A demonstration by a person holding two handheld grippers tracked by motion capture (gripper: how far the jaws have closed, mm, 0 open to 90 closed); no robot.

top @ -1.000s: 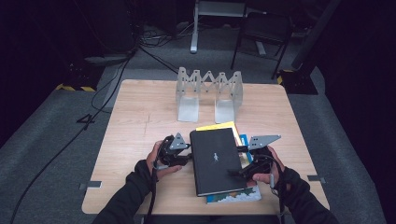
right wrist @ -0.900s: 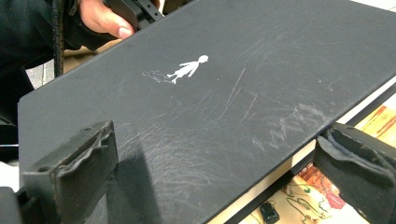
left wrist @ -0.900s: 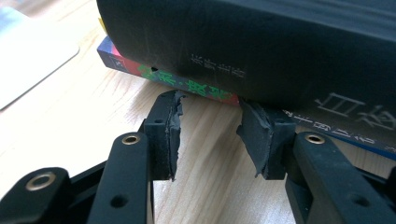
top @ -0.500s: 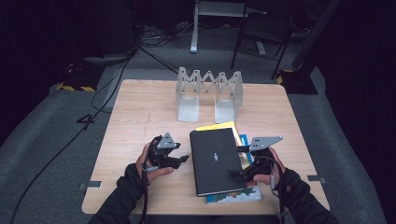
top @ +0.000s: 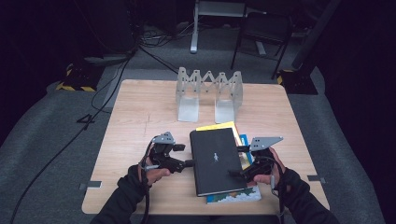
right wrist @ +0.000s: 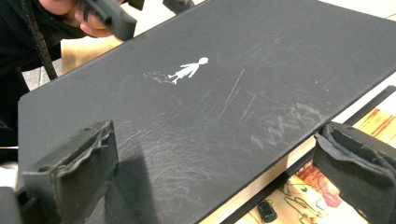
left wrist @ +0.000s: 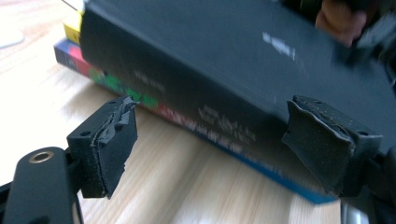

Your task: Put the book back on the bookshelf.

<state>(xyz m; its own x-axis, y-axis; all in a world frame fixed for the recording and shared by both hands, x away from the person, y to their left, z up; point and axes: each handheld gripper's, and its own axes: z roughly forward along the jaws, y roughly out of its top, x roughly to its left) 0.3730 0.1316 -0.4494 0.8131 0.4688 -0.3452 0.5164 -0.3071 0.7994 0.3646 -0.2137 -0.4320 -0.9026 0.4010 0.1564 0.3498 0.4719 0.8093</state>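
Observation:
A black hardcover book with a small white figure on its cover lies on top of a stack, over a yellow book and a colourful blue-edged book. My left gripper is level at the black book's left side. Its jaws have just been opening and now stand open, with the spine ahead of the pads and nothing pinched. My right gripper is at the book's right edge, open. One pad hovers over the cover and the other sits past the edge.
A folding grey metal rack stands at the back of the wooden table. Bare wood lies left of the stack and in front of the rack. Dark carpet, cables and chair legs surround the table.
My left gripper has drawn back a little to the left, away from the book's edge, and its jaws have spread apart. The right gripper and the books have stayed put.

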